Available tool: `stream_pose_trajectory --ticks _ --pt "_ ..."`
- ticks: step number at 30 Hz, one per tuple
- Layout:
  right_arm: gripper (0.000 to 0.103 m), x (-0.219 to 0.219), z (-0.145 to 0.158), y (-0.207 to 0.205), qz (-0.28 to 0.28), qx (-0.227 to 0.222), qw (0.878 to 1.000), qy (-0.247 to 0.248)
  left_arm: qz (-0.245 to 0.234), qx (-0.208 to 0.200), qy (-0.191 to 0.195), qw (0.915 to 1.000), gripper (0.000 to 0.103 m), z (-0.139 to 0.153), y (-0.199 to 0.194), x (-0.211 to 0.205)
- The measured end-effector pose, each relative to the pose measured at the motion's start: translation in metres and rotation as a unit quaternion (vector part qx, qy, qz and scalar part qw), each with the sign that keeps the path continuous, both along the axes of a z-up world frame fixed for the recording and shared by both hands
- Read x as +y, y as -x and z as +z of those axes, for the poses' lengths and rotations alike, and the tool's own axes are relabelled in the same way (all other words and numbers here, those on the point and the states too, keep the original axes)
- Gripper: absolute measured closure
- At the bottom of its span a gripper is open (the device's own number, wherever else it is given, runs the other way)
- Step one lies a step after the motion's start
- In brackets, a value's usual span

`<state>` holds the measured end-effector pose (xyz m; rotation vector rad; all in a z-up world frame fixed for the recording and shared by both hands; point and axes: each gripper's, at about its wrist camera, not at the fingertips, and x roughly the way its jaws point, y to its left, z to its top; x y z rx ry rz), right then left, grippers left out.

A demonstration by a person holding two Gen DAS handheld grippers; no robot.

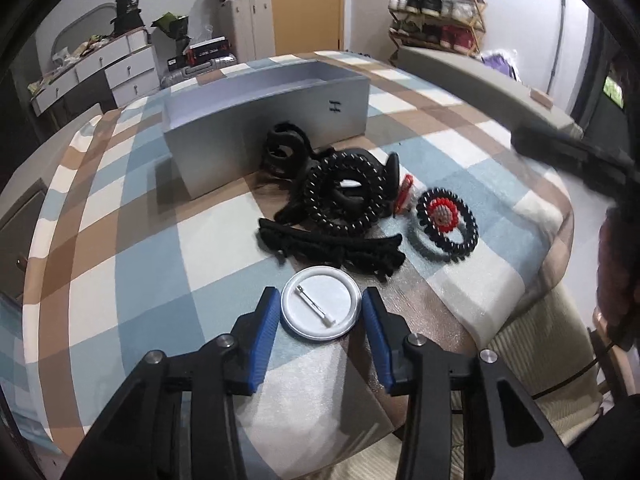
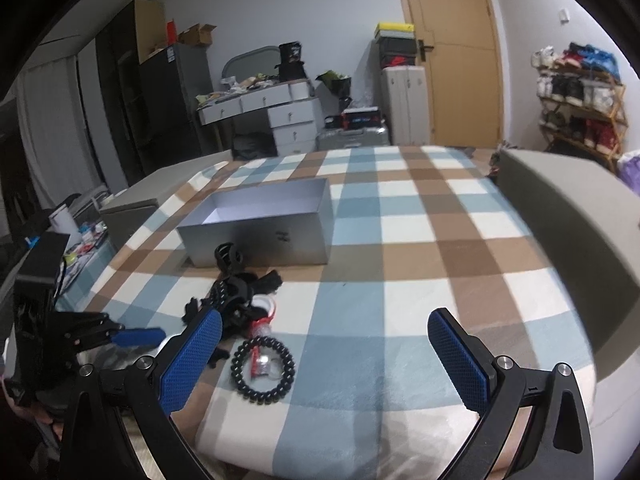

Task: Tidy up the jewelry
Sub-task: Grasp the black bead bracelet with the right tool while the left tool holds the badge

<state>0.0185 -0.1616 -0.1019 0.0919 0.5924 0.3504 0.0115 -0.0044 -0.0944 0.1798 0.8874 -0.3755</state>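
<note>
Left tongs (image 1: pixel 320 312) spread around the white pin badge (image 1: pixel 319 306), pads not pressing it, so it lies loose, pin side up, on the checked blanket (image 1: pixel 140 248). Right tongs (image 2: pixel 324 354) gape wide, empty. Just beyond, hair ties (image 1: pixel 344 196) and a bead bracelet (image 2: pixel 264 372) are heaped before the open grey box (image 1: pixel 256 120), handy for dropping in. Its small mark is unreadable.

Left gripper (image 1: pixel 320 312) over checked cloth (image 1: pixel 140 248), jaws apart around white badge (image 1: pixel 319 307).
Badge pin-side up, pads not visibly touching. Beyond: black fringed band (image 1: pixel 332 246), black coil ties (image 1: pixel 344 196), beaded ring (image 1: pixel 446 224) with red-white centre, open grey box (image 1: pixel 264 120).
</note>
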Motion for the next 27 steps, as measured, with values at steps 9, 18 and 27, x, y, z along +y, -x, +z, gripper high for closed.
stream_pose_trajectory --ticks 9,18,27 --pt "0.000 0.024 -0.025 -0.003 0.068 0.054 0.996 -0.018 0.038 -0.027 0.025 0.9986 0.067 0.019 0.000 0.015" --pt "0.013 0.051 -0.043 -0.009 0.057 0.056 0.996 0.049 0.063 -0.043 0.038 0.9963 0.067 0.025 0.000 0.024" --pt "0.047 0.057 -0.048 -0.006 0.047 0.041 0.993 0.103 0.065 -0.054 0.042 0.9955 0.067 0.030 0.001 0.028"
